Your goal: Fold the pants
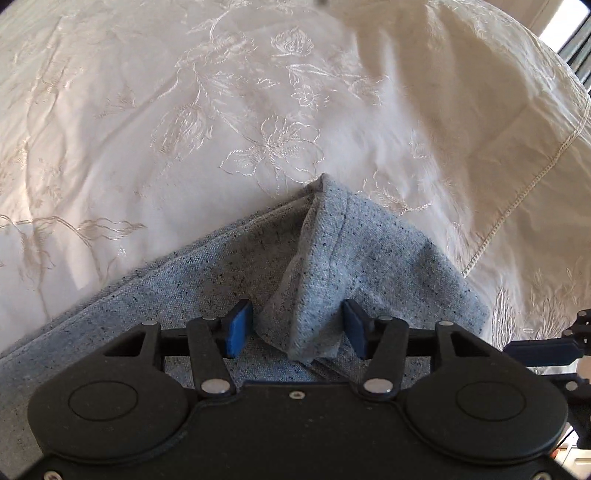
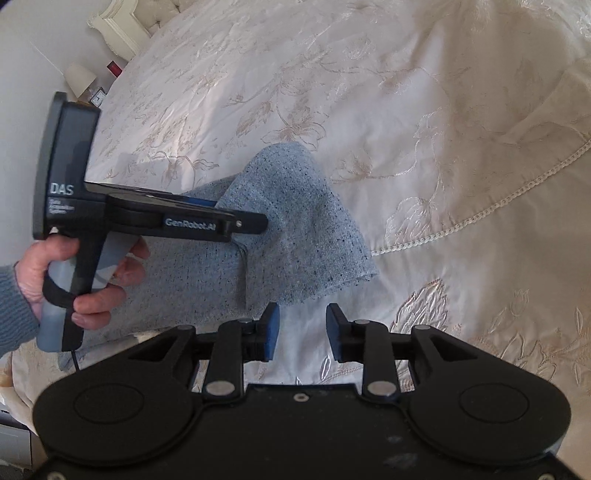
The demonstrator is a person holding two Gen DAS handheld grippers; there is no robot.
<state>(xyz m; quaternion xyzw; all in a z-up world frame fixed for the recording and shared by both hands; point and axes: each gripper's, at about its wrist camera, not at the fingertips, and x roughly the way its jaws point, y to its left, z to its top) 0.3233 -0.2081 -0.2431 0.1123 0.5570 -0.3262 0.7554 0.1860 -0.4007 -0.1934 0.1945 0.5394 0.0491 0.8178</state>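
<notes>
Light blue speckled pants [image 1: 229,266] lie on a cream embroidered bedspread [image 1: 147,110]. In the left wrist view a folded-over flap of the pants [image 1: 332,258] rises between the jaws of my left gripper [image 1: 297,328], which stand open around it without pinching. In the right wrist view the pants [image 2: 295,221] lie ahead and left; my right gripper [image 2: 302,330] is open and empty over bare bedspread [image 2: 443,147] just off the pants' lower edge. The left gripper [image 2: 258,223] reaches in from the left, held by a hand, its tips over the pants.
A folded-back cream cover with a stitched edge [image 1: 517,177] lies at the right. A headboard [image 2: 122,18], a lamp [image 2: 79,79] and a small clock [image 2: 98,98] stand beyond the bed's far left edge.
</notes>
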